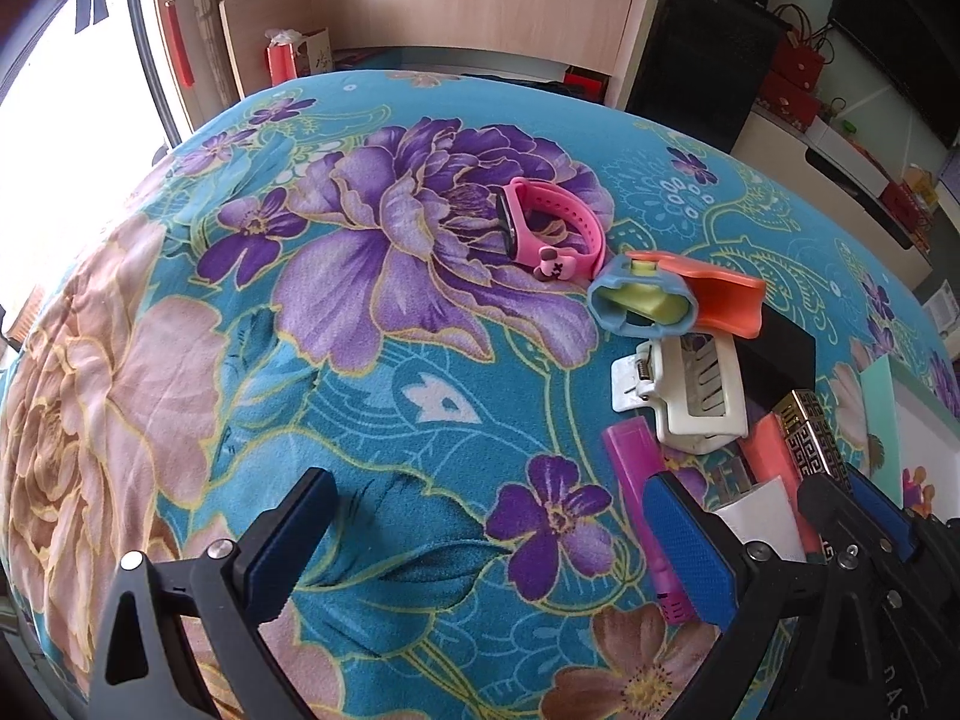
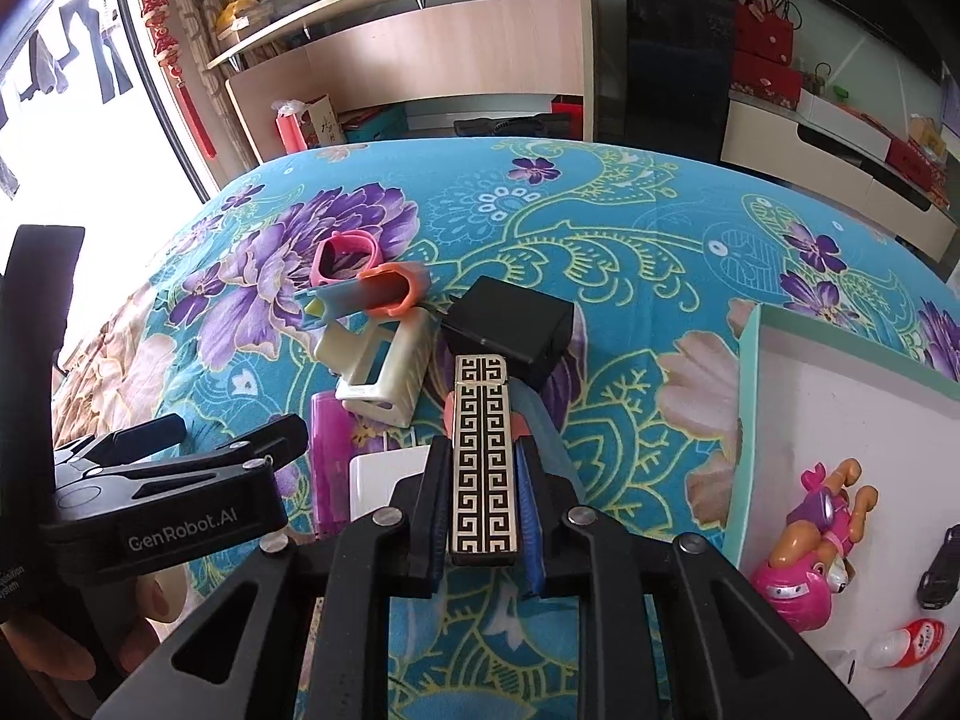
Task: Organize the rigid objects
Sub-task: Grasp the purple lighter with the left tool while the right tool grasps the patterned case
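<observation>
Already, the shallow white tray with a mint-green rim (image 2: 747,420) on the floral teal bedspread (image 2: 600,252) holds three small toys; a cluster of loose items lies just left. Right claw (image 2: 483,516) pinches the slim gold-and-black key-patterned case (image 2: 482,468); left claw (image 1: 486,534) hangs spread, empty.

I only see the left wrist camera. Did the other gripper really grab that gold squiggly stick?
Observer: Yes. The right gripper is shut on the stick, one finger on each side.
Operator: Is anything in the box?
Observer: Yes, a pink toy dog lies inside the box.
Operator: Anything else in there?
Observer: A small black car and a red-and-white capsule, near the picture's right edge.
</observation>
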`<state>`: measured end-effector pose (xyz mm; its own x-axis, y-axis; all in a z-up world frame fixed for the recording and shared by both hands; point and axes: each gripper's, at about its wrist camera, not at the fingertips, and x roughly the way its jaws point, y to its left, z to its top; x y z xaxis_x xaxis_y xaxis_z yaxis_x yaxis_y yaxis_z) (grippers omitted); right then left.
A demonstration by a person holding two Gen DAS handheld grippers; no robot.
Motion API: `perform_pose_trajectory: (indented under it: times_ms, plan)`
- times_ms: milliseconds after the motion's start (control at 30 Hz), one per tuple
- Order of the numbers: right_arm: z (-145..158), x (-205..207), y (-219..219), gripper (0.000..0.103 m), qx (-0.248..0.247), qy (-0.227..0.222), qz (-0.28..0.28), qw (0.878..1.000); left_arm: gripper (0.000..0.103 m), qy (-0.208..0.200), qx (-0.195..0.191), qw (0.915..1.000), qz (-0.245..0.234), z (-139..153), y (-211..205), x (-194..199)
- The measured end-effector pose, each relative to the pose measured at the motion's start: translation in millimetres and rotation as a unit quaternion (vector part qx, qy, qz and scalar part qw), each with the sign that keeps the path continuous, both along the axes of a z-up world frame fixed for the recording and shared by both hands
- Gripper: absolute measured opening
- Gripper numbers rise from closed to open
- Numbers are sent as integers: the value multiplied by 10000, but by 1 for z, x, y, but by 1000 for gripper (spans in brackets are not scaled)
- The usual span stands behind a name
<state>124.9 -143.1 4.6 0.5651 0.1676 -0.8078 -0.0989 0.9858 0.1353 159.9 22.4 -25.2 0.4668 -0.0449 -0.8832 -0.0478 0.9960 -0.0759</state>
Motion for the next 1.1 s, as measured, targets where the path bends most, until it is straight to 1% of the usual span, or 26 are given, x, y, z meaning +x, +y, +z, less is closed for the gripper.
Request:
perform_pose_trajectory:
  times_ms: [133, 233, 367, 500, 633, 667, 733, 767, 833, 867, 933, 967, 1000, 1033, 1100]
  plan:
    - [0, -2, -10, 21, 80, 29, -131, 9999, 103, 12, 112, 9994, -324, -3, -17, 1]
    - [0, -3, -14, 21, 90, 47, -193, 9998, 103, -13, 361, 9985, -422, -5, -27, 1]
    - [0, -4, -16, 21, 130, 56, -200, 9997, 103, 141, 608, 9977, -250, -13, -22, 4]
    - [0, -4, -18, 21, 150, 61, -199, 9997, 103, 110, 648, 9978, -129, -11, -16, 3]
    - [0, -4, -19, 21, 150, 66, -216, 9996, 102, 128, 510, 9986, 83, -9, -5, 2]
    - [0, -4, -20, 21, 146, 67, -217, 9996, 99, 114, 496, 9987, 93, -8, -4, 1]
    - [0, -4, -20, 21, 132, 66, -210, 9997, 84, 48, 458, 9989, 36, -5, -6, -1]
    - [0, -5, -19, 21, 116, 62, -200, 9997, 80, 21, 442, 9990, -8, -4, -7, -1]
    - [1, -5, -18, 21, 104, 56, -172, 9998, 64, -17, 411, 9991, -115, -2, -11, -2]
    - [1, -5, -18, 21, 105, 52, -164, 9998, 60, -32, 388, 9991, -156, -1, -12, -3]
    - [1, -6, -18, 21, 113, 41, -161, 9998, 43, -72, 332, 9992, -197, 1, -13, -4]
    - [2, -6, -18, 21, 132, 29, -166, 9998, 40, -95, 303, 9993, -190, 1, -13, -4]
    - [3, -6, -19, 21, 153, 12, -170, 9997, 33, -113, 279, 9994, -170, 2, -12, -4]
    - [5, -7, -20, 21, 173, -7, -172, 9997, 21, -138, 263, 9995, -138, 2, -10, -4]
    - [8, -9, -22, 21, 202, -57, -190, 9996, 21, -189, 244, 9995, -44, 5, -7, -4]
